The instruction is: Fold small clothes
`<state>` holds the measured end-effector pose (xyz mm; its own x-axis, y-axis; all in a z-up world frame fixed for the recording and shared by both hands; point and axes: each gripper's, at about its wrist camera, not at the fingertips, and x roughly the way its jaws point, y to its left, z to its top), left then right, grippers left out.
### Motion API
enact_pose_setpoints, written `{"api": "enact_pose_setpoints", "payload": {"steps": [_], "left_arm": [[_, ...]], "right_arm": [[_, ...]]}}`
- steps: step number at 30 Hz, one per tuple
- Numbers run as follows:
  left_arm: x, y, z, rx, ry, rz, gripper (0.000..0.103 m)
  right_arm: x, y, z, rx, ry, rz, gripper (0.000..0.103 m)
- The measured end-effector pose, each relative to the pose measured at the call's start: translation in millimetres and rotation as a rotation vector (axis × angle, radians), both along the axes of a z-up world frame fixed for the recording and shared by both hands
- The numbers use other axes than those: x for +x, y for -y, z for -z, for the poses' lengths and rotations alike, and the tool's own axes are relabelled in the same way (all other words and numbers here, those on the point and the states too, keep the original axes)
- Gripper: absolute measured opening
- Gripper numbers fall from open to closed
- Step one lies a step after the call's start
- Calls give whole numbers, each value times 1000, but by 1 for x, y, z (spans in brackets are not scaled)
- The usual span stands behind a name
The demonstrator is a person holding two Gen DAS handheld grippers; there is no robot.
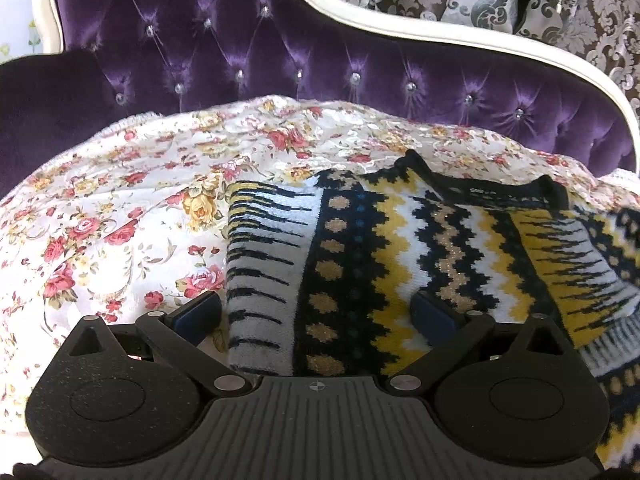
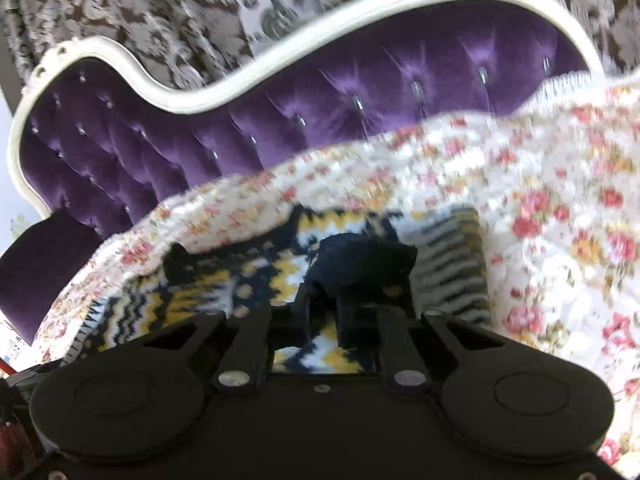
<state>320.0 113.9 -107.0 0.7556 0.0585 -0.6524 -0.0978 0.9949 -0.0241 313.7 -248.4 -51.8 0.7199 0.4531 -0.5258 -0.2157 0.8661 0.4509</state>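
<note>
The patterned knit sweater [image 1: 400, 248] lay flat on the floral bedspread [image 1: 120, 216], below the purple tufted headboard [image 1: 280, 52]. The left claw [image 1: 316, 316] hung wide over its near edge; the right claw [image 2: 324, 308], nearly closed, pinched a dark hem fold, probably to lift it over.

Floral cover [image 1: 120, 208] left of the sweater [image 1: 360, 240] lies open; the purple backrest [image 1: 240, 52] blocks beyond.
</note>
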Motion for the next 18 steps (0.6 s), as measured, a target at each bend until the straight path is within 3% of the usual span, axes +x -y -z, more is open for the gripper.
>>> {"api": "enact_pose_setpoints", "payload": {"steps": [2,5,10,12,14,18], "left_arm": [[-1,-2,-8,-2,5,-3,102],[-3,-1,-17,34,44,-10,102],[10,2,-3,68,-32,-9,103],[9,-5,-1,20,-32,-23,103],[8,-9,0,4,-27,-19,103],[6,-9,4,16,-7,-8,103]], "right_arm": [[-9,4,-12,-5,40,23,18],[-12,7,-16,-107,34,65,18],[1,5,6,-206,-87,24,46],[1,8,5,-255,-98,60,66],[1,17,3,-305,-97,133,71],[5,38,3,-309,-112,232,76]]}}
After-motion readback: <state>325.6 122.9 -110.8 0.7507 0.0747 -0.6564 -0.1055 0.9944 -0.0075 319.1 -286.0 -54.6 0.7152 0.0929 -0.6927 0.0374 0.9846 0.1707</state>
